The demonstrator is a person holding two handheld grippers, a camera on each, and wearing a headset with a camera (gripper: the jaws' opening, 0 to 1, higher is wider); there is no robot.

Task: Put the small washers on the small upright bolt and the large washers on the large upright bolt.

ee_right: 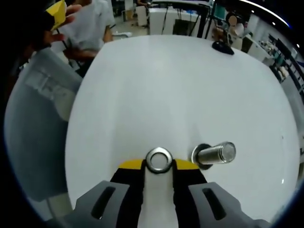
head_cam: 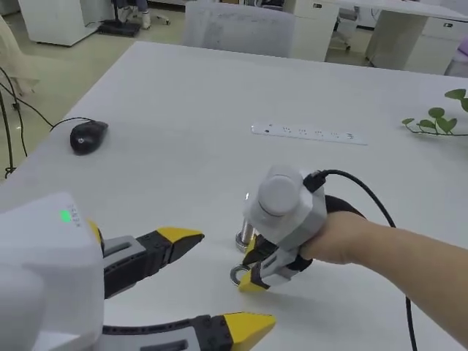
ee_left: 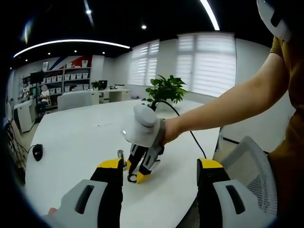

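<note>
Right claw point(ee_right: 159, 167) pinching washer point(ee_right: 159, 159) level beside bolt point(ee_right: 216, 154), likely to drop hole over it; left claw point(head_cam: 219, 281) spread nearby.

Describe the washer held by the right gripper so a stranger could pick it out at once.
On the big white table, look at the near side, where the right gripper reaches in next to a shiny upright bolt. The washer is the silver ring pinched between that gripper's yellow-tipped jaws, just beside the bolt. Unlike the bolt, it is flat with an open hole.
</note>
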